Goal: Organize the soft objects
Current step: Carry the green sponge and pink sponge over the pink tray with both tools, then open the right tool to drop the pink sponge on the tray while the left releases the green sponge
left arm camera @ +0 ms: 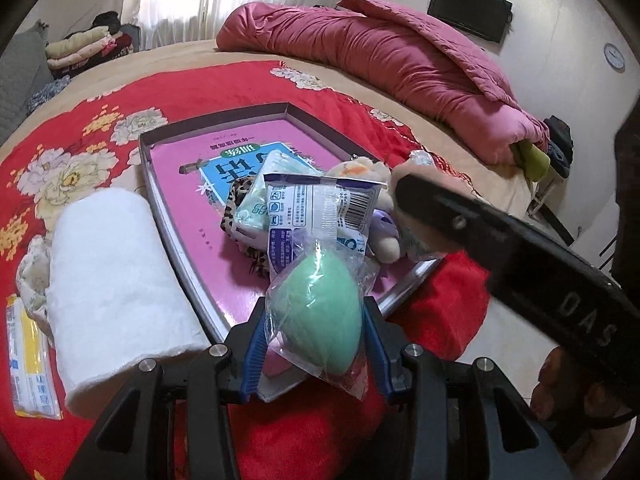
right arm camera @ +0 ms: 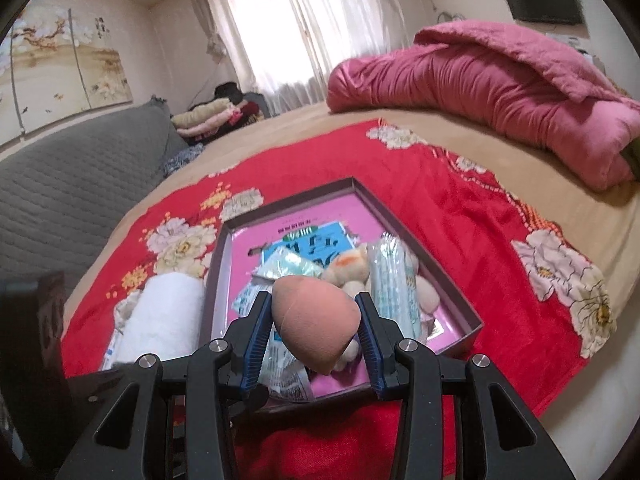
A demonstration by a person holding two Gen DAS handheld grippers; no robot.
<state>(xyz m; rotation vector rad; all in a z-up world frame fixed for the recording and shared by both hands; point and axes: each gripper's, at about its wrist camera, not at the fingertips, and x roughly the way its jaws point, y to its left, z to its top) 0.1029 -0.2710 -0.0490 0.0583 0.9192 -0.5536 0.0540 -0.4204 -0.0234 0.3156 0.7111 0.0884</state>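
My left gripper (left arm camera: pixel 316 320) is shut on a green egg-shaped sponge in a clear plastic bag (left arm camera: pixel 318 312), held over the near edge of the shallow box (left arm camera: pixel 212 128). My right gripper (right arm camera: pixel 314 312) is shut on a bare peach egg-shaped sponge (right arm camera: pixel 312 320) above the same box (right arm camera: pixel 456 288). The box has a pink base and holds tissue packets (left arm camera: pixel 320 212), a small plush toy (left arm camera: pixel 384 236) and a leopard-print item (left arm camera: pixel 236 204). The right gripper's black body (left arm camera: pixel 520 252) crosses the left wrist view at the right.
A rolled white towel (left arm camera: pixel 116 292) lies left of the box on the red floral blanket (left arm camera: pixel 80 128). A yellow-and-white packet (left arm camera: pixel 32 356) lies at the far left. A pink quilt (right arm camera: pixel 500 88) is heaped at the back of the bed. A grey headboard (right arm camera: pixel 72 184) stands left.
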